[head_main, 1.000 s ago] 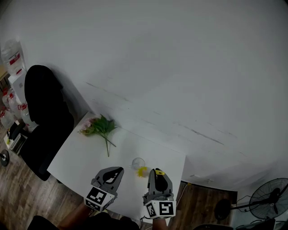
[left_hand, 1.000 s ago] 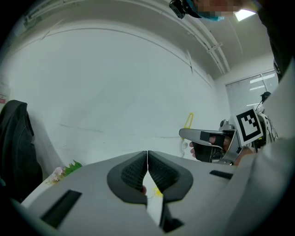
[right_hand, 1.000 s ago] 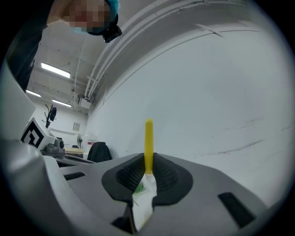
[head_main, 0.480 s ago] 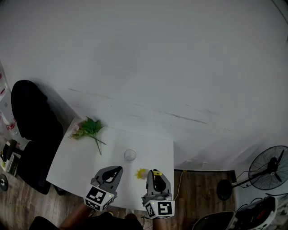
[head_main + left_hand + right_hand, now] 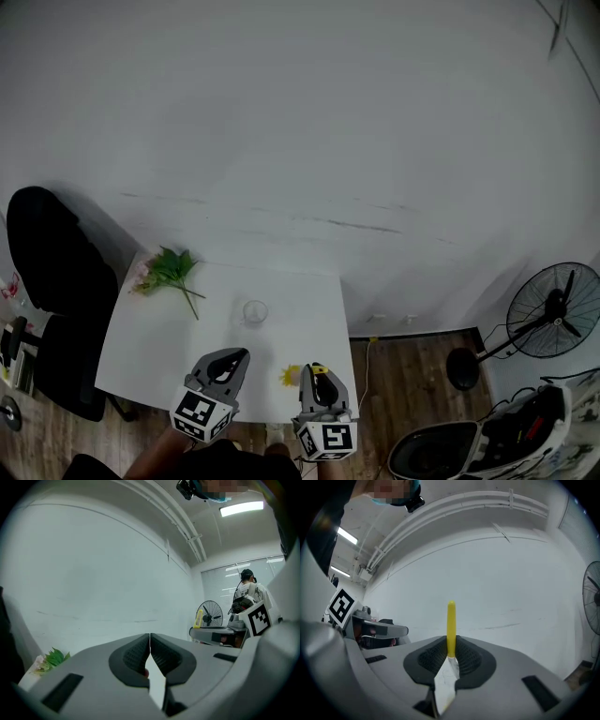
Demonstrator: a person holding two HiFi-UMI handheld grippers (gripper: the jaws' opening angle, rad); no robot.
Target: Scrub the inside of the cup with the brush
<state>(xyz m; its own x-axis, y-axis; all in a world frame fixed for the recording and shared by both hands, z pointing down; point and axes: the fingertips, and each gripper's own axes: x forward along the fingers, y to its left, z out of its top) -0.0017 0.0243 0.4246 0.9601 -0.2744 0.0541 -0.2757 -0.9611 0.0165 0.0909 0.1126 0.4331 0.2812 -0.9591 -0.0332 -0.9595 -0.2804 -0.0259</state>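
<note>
Grips the thin yellow brush in the right claw, handle pinched between the ribbed pads and poking out past the tips. Shows the brush's yellow tuft, in the head view, just left of that claw's tips, over the near part of the white surface. Carries the left claw with pads pressed together, nothing between them. Holds both claws side by side at the near edge. Sees the clear cup standing farther off, mid-surface, apart from claws and brush. Takes in leafy pink flowers at the far left corner, a black chair to the left, and a standing fan to the right.
</note>
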